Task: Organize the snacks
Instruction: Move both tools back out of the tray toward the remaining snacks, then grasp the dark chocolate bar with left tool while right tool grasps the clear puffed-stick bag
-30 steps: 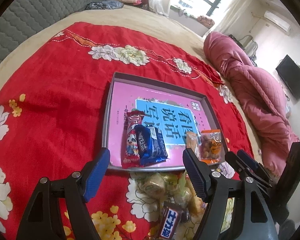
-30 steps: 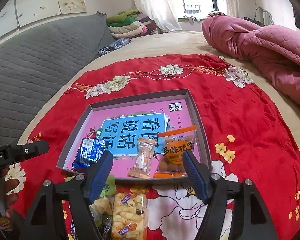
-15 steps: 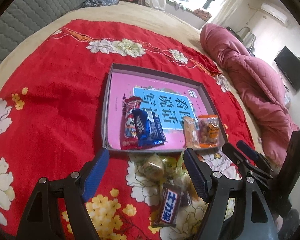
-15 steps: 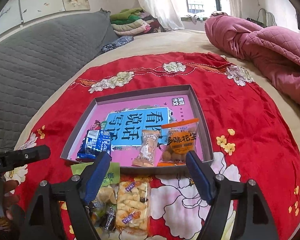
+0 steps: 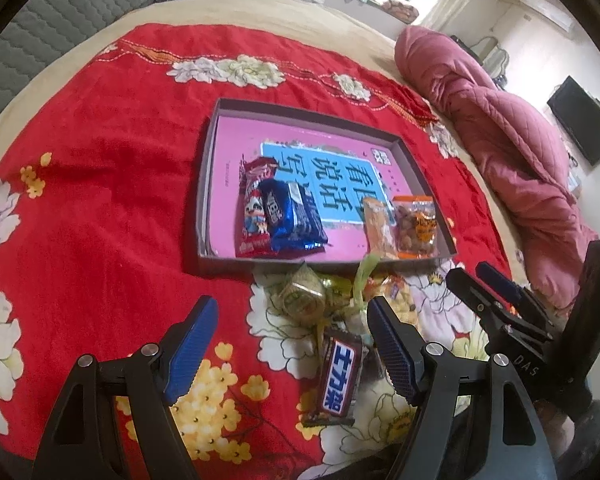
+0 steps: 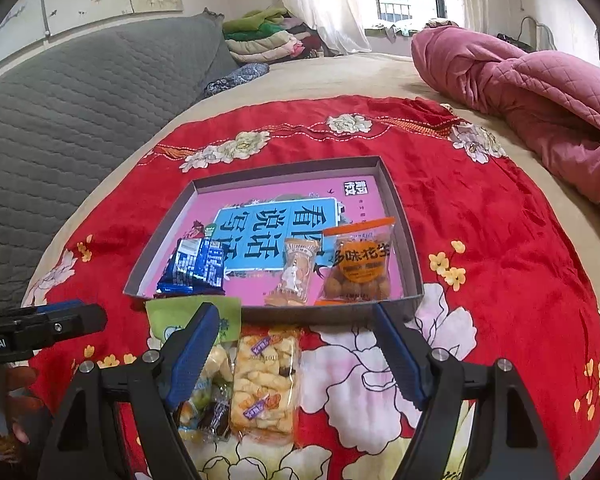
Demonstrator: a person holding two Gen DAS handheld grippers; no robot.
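Red floral blanket point(image 5: 100, 200) on bed carries grey tray point(image 6: 404, 240) w/ four snack packs, long axes running front-to-back. Chocolate bar point(image 5: 336, 376) lies lengthwise below left tongs point(image 5: 292, 352), spread, empty. Right tongs point(image 6: 296, 348) spread, empty, over biscuit pack point(image 6: 266, 384).

Both wrist cameras are looking forward and steeply down along their own blue fingers, hovering close over the red floral cloth point(image 5: 100, 184). The left view is facing the tray point(image 5: 204, 184) from its near-left corner, the right view from nearer its front edge; both are sharing the tray point(image 6: 400, 216) and the loose snack pile point(image 6: 266, 380) before it
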